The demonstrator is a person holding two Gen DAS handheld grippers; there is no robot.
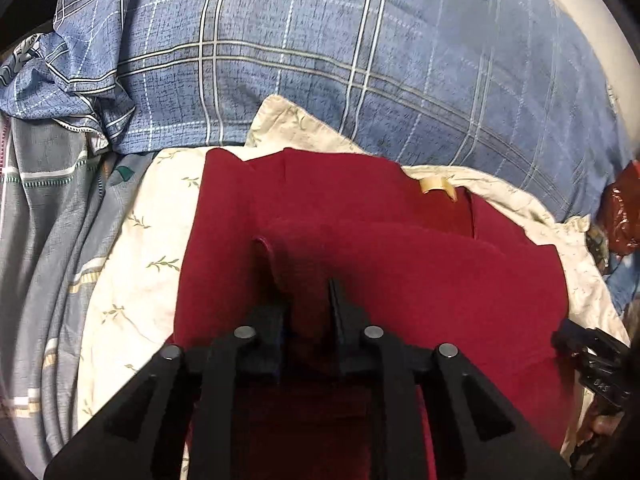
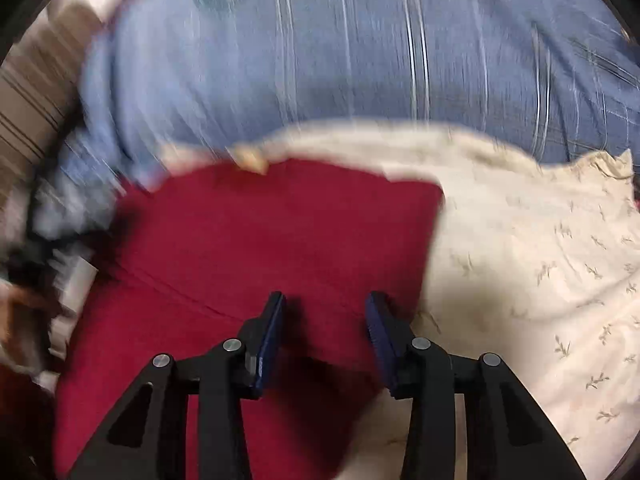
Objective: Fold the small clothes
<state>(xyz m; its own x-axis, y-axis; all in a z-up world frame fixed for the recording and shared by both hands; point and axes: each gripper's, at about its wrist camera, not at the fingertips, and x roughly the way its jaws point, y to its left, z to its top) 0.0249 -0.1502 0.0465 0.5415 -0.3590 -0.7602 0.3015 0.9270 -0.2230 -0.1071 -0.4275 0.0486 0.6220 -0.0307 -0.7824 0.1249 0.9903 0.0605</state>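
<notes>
Left wrist: left gripper (image 1: 308,300) pinches a raised fold of the red garment (image 1: 400,264); right gripper (image 2: 325,312) parted, empty.

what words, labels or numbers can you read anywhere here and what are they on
Right gripper, body at the frame edge: small raised characters, too small and turned to read.
Blue plaid bedding, round badge print at the top: lettering cut off, unreadable.
Red garment, tan tag: no text legible.
Right wrist view: blurred, nothing readable.
</notes>
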